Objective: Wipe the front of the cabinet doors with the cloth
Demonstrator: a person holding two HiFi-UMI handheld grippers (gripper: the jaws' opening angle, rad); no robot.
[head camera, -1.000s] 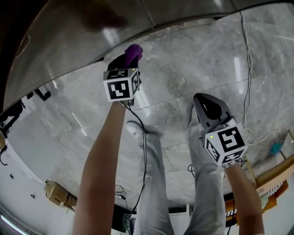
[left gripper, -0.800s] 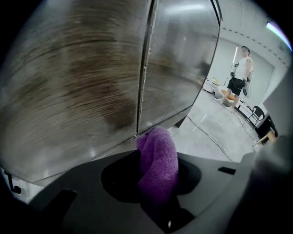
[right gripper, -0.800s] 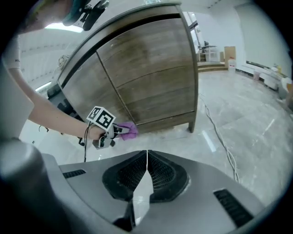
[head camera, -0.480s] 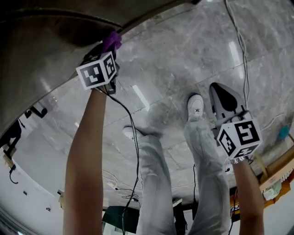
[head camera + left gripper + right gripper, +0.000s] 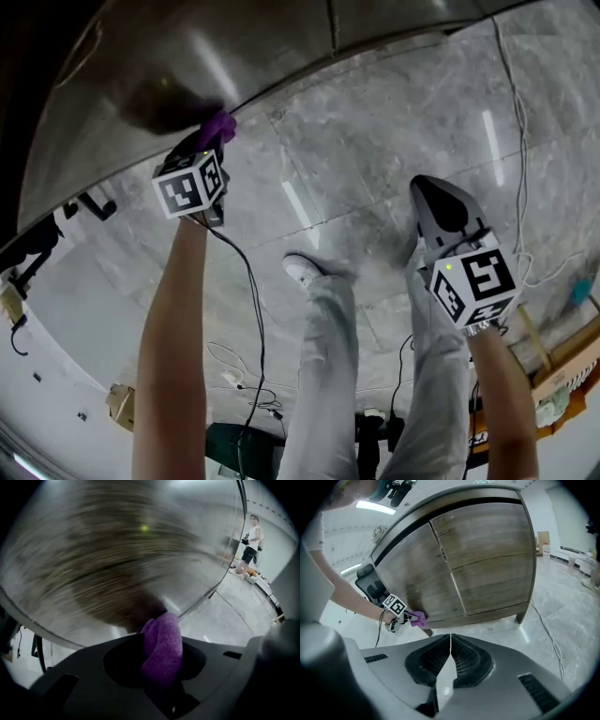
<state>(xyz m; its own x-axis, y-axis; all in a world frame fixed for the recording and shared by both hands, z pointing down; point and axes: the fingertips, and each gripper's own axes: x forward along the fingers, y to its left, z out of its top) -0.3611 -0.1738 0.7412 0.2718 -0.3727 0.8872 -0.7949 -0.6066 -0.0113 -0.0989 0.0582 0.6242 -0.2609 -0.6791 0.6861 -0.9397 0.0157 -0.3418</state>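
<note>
Jaws of the left gripper pinch the purple cloth against the cabinet door; right gripper jaws pressed together.

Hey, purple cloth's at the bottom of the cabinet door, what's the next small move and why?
Probably slide the left tool sideways along the lower edge of the left door toward the centre seam, purple cloth pressed flat. The cloth sits at that door's bottom outer corner, with most of the front beyond it. The right tool is shut, empty, away from the cabinet.

No readable text or numbers; only square markers on left gripper and right gripper cubes
</note>
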